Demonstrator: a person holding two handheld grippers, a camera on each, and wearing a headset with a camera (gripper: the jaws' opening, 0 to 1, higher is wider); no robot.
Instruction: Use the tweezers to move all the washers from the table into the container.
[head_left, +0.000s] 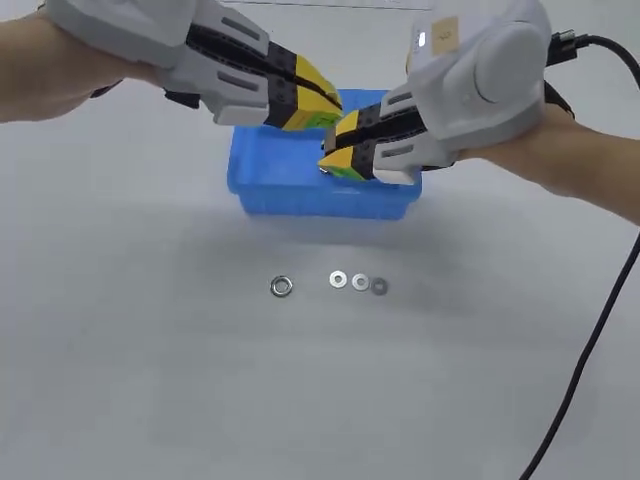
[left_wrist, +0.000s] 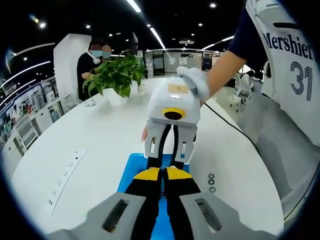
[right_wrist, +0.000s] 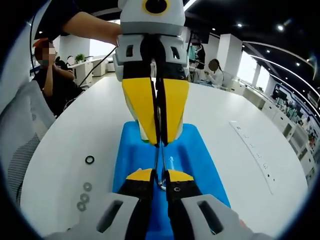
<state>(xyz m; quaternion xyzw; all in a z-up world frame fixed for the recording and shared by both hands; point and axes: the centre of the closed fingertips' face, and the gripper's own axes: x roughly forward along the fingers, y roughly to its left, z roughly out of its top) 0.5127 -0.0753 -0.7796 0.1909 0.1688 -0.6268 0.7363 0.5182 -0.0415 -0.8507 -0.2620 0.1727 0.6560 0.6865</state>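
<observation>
Two grippers met above one blue container (head_left: 320, 195) on the white bench (head_left: 150, 350). The left gripper (head_left: 335, 100) had its yellow jaws pressed together on the upper part of one pair of tweezers (right_wrist: 159, 155). The tweezers' thin metal legs ran down from it into the right gripper (head_left: 328, 160). In the right gripper view that gripper's jaws were drawn in close on the lower end of the tweezers, which hung over the container's blue floor.

Four washers lay on the bench, all outside the container, in a loose row just beyond its near wall on the person's side. One washer (head_left: 281, 287) lay apart at the left end of the row. The other three lay close together to its right: the second (head_left: 338, 279), the third (head_left: 360, 282) and the darker fourth (head_left: 379, 287). The third and fourth almost touched. None of them touched the container or either gripper.

One black cable (head_left: 590, 340) trailed from the right gripper across the bench on the right side.
</observation>
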